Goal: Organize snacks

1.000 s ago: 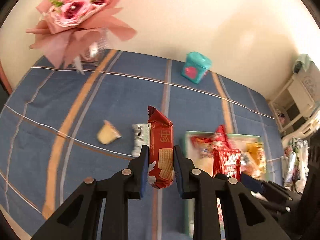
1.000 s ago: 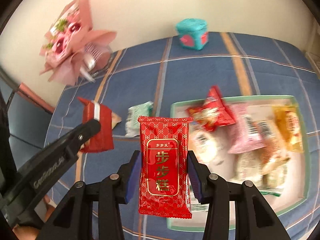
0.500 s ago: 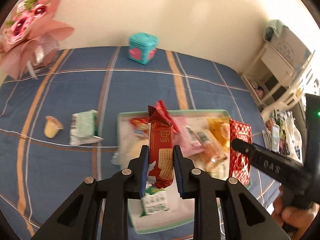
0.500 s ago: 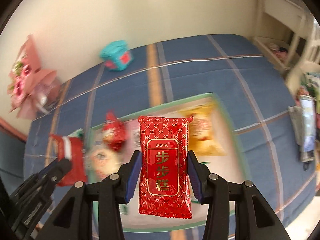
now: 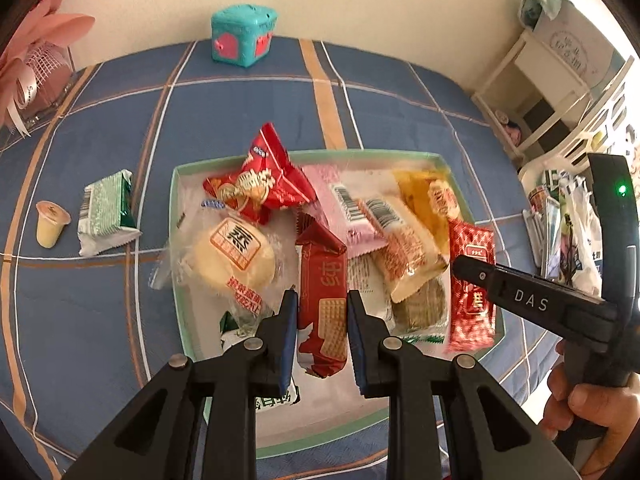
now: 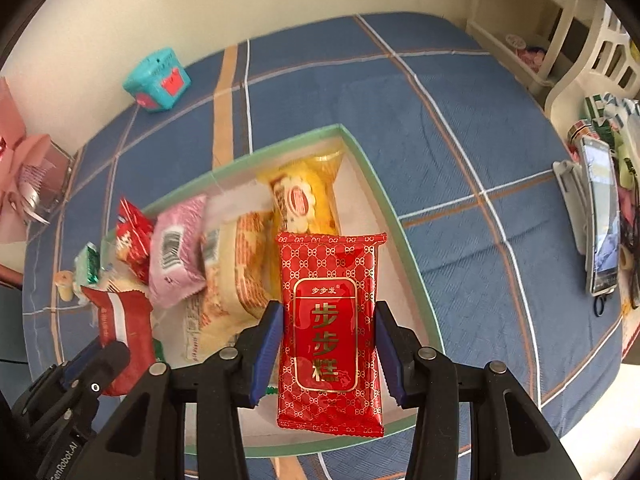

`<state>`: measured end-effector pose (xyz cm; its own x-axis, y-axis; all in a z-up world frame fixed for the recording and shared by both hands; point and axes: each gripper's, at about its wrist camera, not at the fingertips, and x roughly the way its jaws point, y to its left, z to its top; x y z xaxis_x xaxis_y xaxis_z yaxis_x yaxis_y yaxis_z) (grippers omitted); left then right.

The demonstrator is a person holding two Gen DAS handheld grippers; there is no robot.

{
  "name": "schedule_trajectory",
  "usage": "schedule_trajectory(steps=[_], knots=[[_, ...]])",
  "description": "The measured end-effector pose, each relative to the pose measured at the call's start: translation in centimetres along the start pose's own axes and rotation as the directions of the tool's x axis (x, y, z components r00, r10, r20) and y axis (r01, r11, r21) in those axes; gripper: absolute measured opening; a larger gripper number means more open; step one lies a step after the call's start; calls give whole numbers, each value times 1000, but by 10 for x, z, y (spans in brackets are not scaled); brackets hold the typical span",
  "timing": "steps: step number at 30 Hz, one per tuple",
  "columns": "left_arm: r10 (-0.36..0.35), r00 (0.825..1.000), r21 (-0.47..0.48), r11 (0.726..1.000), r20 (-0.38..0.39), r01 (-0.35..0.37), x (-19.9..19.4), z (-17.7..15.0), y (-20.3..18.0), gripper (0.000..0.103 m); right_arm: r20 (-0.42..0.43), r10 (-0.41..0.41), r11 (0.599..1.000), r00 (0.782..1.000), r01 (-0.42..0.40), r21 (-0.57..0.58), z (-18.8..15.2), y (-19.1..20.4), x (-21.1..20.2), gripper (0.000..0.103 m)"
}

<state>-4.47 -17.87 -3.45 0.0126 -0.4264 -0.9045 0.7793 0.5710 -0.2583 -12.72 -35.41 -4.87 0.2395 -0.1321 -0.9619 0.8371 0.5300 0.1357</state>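
Above tray point(image 6: 404, 236), red packet point(image 6: 330, 332) upright

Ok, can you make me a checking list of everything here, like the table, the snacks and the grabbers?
Surface: blue checked cloth.
Job's things: green-rimmed tray full of wrapped snacks; green-white packet and small pudding cup lie outside.
Clutter: teal box with pink hearts, pink bouquet.
Grippers: left gripper clamps red biscuit pack; right gripper clamps red gold-patterned pouch.
Cables: nothing seen.
Surroundings: white shelf, phone.
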Motion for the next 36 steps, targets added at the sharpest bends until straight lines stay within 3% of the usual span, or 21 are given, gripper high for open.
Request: schedule_trajectory(steps=[8,15,18,22,28,36], knots=[[11,1000,0,1000,-29,-11,6,0,0,25,3,-25,1000,1000,25,-2,-1,5,1,50],[25,1000,-42,999,7,-25,-8,5,15,26,58,-8,999,998,10,-36,1,22,-16,51],[71,997,-80,995,39,-68,-17,10,28,33,85,8,997,996,-1,-77,0,38,-24,51],[185,980,-118,977,67,-176,-26,14,52,35,104,39,986,994,-22,-164,-6,67,-33,51],[257,964,-231,944,73,-234,-38,15,92,54,106,64,970,992,-37,-242,-18,97,-38,51],[357,929,-320,894,93,-312,-50,16,136,79,103,101,950,990,-65,-304,-27,137,-32,70]])
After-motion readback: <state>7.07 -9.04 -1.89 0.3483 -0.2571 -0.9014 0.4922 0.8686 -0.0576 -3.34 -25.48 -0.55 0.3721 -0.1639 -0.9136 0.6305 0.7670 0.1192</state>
